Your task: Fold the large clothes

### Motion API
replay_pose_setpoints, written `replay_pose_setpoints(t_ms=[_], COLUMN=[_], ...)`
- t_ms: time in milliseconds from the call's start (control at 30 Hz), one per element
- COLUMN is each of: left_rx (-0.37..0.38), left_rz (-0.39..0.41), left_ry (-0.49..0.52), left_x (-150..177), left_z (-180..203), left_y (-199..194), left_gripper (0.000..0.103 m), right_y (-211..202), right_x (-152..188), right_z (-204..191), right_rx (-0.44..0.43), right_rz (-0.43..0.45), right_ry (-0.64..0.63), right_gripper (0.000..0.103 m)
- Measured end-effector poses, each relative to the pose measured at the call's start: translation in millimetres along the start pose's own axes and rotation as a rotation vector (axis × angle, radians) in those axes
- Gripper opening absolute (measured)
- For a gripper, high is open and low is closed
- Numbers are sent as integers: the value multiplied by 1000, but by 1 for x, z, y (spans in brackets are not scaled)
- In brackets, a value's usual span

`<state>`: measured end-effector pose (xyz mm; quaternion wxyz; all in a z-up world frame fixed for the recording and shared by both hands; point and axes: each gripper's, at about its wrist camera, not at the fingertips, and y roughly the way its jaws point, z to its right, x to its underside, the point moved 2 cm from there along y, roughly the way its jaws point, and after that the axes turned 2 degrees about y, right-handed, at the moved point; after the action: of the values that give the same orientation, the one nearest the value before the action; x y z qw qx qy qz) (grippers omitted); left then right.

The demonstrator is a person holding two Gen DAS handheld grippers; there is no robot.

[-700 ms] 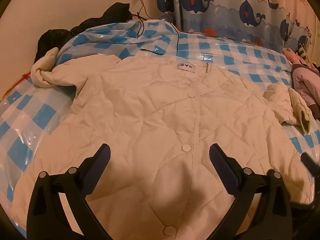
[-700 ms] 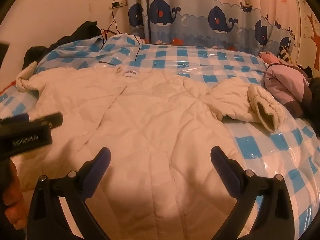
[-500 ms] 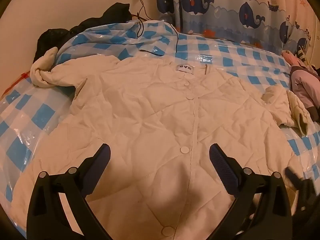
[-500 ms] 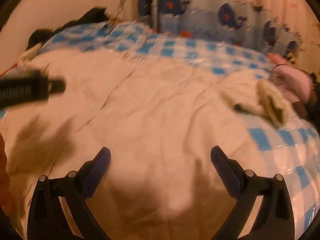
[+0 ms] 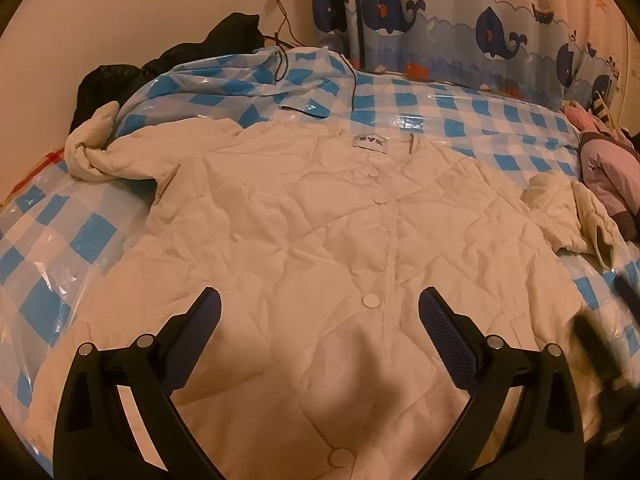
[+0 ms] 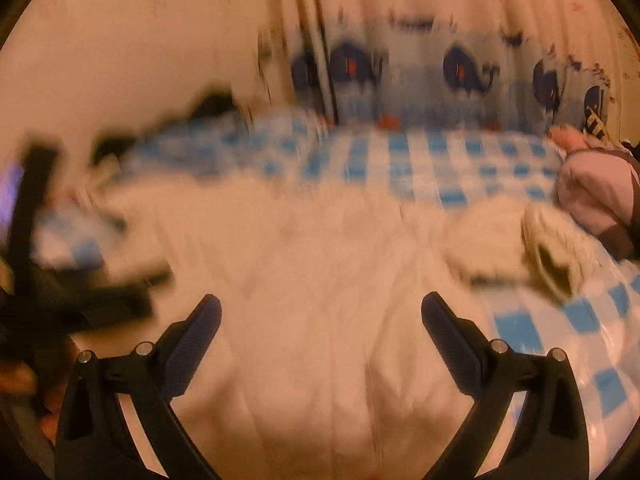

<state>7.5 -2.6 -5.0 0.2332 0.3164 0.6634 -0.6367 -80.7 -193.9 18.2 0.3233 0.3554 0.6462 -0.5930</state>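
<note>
Left wrist view: white quilted jacket lies spread flat, buttoned front up, across the middle of the blue-checked bed cover, collar twd the far edge by the whale curtain. Left gripper w/ jaws wide apart above the hem, nothing held.

Right wrist view, blurred: right gripper also wide open, empty, over the jacket nr the bed's near edge. Bunched sleeve lies twd the right edge, beside a pink garment.

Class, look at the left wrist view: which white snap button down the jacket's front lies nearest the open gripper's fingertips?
The button on the jacket, level with the fingertips.
</note>
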Motion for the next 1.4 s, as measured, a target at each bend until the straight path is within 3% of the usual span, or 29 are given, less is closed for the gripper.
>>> replay_pose_setpoints(t_ms=[33,100,167,300,600,800,1000,1200,1400], left_rx=[1,7,12,23,4,8,8,19,17], left_rz=[-5,-34,-28,-39,-54,-52,-52,-59,-57], left_ry=[9,26,35,36,51,48,39,21,22], left_x=[1,3,4,5,6,7,7,7,8], left_z=[3,8,13,19,24,25,23,20,20], left_y=[1,3,4,5,11,13,14,16,16], left_gripper=[95,95,95,95,95,95,95,95,95], right_y=[-3,7,10,6,8,6,-4,-11,5], right_x=[-4,-8,-6,-1,2,0,-6,-9,-5], right_z=[4,4,4,9,11,9,-2,-8,-9], right_rx=[-24,-38,11,15,-1,23,108,30,93], right_rz=[20,-75,-94,-45,-38,-38,17,53,-38], right_ry=[34,36,6,30,48,43,-8,-8,-73], right_gripper=[96,96,96,96,96,96,96,96,96])
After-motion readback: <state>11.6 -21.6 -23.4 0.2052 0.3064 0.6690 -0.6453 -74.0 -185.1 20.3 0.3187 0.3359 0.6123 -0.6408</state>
